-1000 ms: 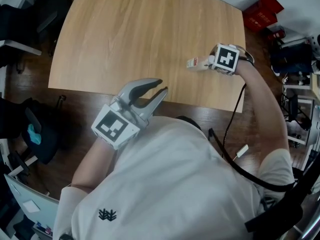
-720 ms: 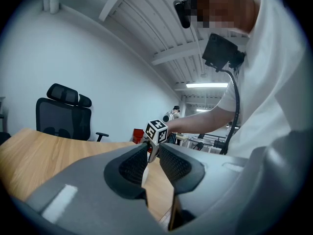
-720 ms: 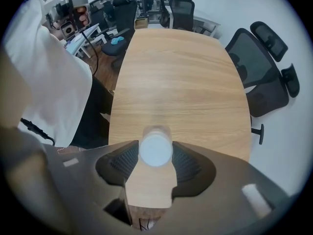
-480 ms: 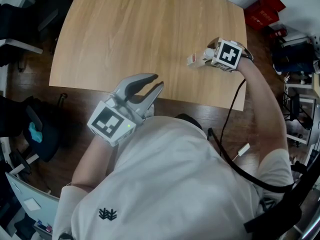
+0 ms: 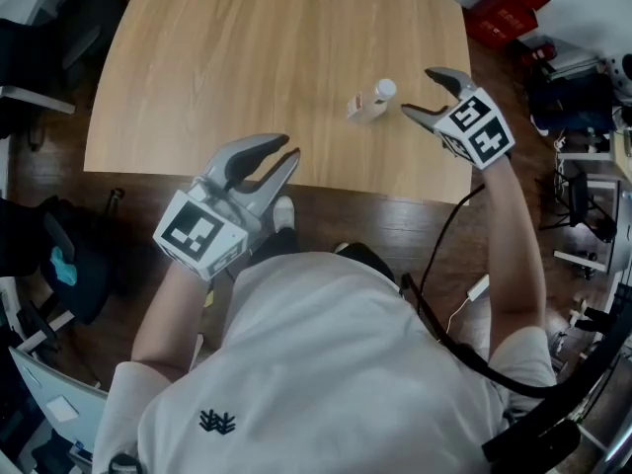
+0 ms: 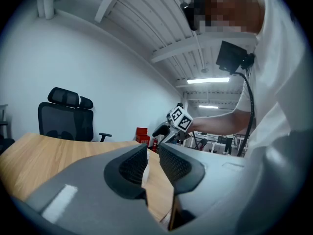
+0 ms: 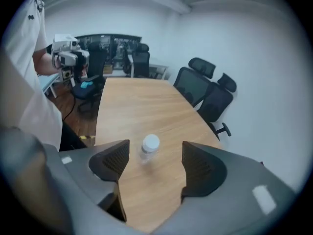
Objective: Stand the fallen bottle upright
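Note:
A small clear bottle (image 5: pixel 367 105) with a white cap stands upright on the wooden table (image 5: pixel 247 57), near its front right corner. My right gripper (image 5: pixel 417 91) hovers just right of it and above it, pointing steeply down. Its jaws are opening and touch nothing. In the right gripper view the bottle (image 7: pixel 149 146) shows below and between the spread pads of the right gripper (image 7: pixel 155 155), apart from both. My left gripper (image 5: pixel 290 146) hangs in front of the table's near edge, jaws a narrow gap apart and empty; the left gripper (image 6: pixel 152 155) points level across the table.
Black office chairs (image 7: pixel 205 84) stand along the table's far side. Red boxes (image 5: pixel 509 13) lie on the floor beyond the right corner. A dark chair with a blue item (image 5: pixel 64 260) is at the left. A black cable (image 5: pixel 449 255) runs along my right arm.
The right gripper opened, let go of the bottle and rose away to the right. The bottle now stands upright on its own. The left gripper has barely shifted.

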The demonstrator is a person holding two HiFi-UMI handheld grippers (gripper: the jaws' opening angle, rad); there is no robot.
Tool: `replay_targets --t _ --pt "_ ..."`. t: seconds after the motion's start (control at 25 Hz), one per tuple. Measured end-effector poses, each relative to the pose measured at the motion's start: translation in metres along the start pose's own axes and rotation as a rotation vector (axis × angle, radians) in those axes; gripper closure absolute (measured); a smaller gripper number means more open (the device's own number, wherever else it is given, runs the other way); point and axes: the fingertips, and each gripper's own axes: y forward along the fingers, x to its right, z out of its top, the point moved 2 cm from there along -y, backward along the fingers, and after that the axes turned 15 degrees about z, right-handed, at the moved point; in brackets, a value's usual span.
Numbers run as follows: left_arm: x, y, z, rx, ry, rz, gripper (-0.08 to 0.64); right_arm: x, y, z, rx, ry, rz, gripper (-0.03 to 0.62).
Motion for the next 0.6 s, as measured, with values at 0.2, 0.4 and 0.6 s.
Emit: replay_targets --t 0.2,0.4,0.6 --pt "0.034 -0.018 -0.003 0.01 0.032 0.05 0.485 -0.067 -0.042 -0.039 0.263 0.082 -0.067 0.285" --pt "0.094 -0.042 -0.008 0.028 0.086 0.15 0.485 -0.162 -0.077 -0.109 0.442 0.2 0.014 0.279" --pt "0.162 -0.102 -0.021 0.023 0.031 0.248 0.485 -0.252 -0.112 -0.16 0.539 0.207 0.072 0.279"
